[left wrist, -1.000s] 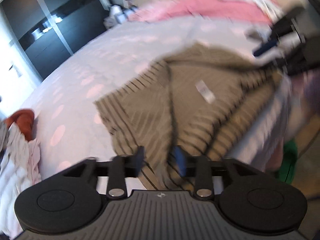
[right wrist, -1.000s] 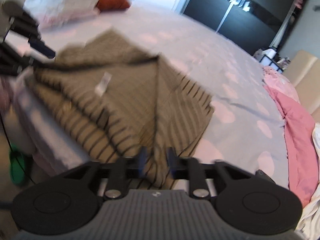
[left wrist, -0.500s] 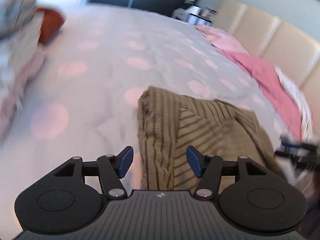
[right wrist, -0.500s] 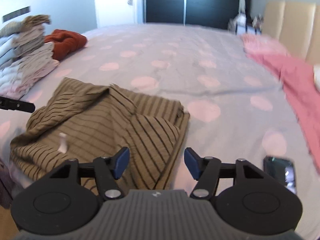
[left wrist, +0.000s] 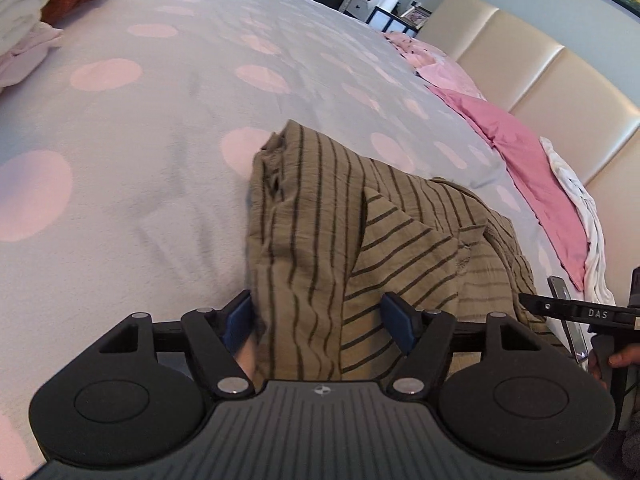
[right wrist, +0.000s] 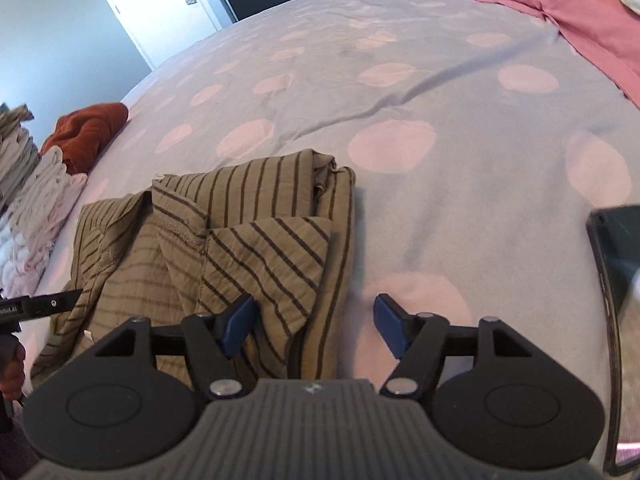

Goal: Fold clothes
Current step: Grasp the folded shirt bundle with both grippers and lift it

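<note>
While the striped olive garment (left wrist: 360, 240) is lying bunched at the near edge of the dotted bedspread (left wrist: 140, 140), the left gripper (left wrist: 318, 318) is standing wide, jaws just having been opening, cloth lying loosely between them. The right gripper (right wrist: 316, 326) is likewise spreading open over the garment's right edge, its pads not pressing the cloth.

Folded olive striped garment (left wrist: 320, 216) on bed

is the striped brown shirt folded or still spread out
Folded: the striped shirt lies doubled in layers on the bedspread.
</note>
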A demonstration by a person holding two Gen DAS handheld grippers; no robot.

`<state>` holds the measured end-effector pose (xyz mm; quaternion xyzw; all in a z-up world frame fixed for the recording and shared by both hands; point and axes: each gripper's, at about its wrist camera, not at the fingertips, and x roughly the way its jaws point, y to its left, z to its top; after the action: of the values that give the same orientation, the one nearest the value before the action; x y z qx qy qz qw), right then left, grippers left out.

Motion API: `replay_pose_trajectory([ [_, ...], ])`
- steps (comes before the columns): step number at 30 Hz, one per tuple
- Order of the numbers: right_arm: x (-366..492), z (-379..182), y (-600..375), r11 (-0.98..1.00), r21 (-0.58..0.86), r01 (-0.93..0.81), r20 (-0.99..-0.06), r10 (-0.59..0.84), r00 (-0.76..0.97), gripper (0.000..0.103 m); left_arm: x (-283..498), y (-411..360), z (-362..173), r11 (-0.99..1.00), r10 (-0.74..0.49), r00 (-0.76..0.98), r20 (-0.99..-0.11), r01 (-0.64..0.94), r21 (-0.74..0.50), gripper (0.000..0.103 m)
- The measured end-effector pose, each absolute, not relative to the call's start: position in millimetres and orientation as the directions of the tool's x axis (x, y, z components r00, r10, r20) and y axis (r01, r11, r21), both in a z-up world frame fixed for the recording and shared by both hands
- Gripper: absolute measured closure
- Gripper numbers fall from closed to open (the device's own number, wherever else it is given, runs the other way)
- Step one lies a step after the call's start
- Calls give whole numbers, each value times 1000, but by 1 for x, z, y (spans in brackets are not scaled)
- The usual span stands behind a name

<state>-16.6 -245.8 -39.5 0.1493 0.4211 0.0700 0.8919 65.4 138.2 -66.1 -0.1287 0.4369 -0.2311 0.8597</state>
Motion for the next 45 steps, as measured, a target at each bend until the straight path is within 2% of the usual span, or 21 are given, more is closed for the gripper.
replay_pose_trajectory([
  [2,-14,-39,-238,954,300,-22,-729,244,639,36,65,133,-66,859,-513,512,-689,302,-414,38],
  [3,-13,-38,-234,956,291,-35,-727,245,641,43,64,130,-66,858,-514,513,-687,312,-409,39],
  [4,-12,-38,-230,956,290,-51,-724,254,641,56,64,127,-66,857,-516,514,-685,322,-403,42],
  [6,-9,-38,-222,957,282,-71,-725,261,638,63,63,123,-66,856,-515,519,-682,339,-389,50],
  [7,-7,-38,-218,958,277,-79,-726,262,636,64,62,122,-66,855,-517,521,-679,346,-386,57],
  [8,-6,-38,-215,958,275,-84,-725,264,636,65,62,122,-65,853,-521,523,-674,351,-386,71],
  [10,-6,-37,-213,955,283,-92,-722,275,636,77,62,120,-64,848,-529,527,-665,362,-387,87],
  [13,-7,-36,-214,947,305,-100,-707,295,642,87,59,117,-58,849,-526,545,-653,381,-366,94],
  [21,-21,-17,-215,937,334,-103,-647,308,697,90,40,121,-26,848,-529,616,-584,404,-344,96],
  [29,-44,34,-198,916,359,-179,-541,360,760,90,15,142,33,850,-526,697,-487,415,-323,96],
  [37,-46,121,-152,869,370,-328,-433,474,767,90,-7,198,122,883,-468,775,-425,385,-269,97],
  [45,2,222,-58,750,419,-512,-333,652,681,90,-5,295,232,939,-341,851,-400,285,-194,96],
])
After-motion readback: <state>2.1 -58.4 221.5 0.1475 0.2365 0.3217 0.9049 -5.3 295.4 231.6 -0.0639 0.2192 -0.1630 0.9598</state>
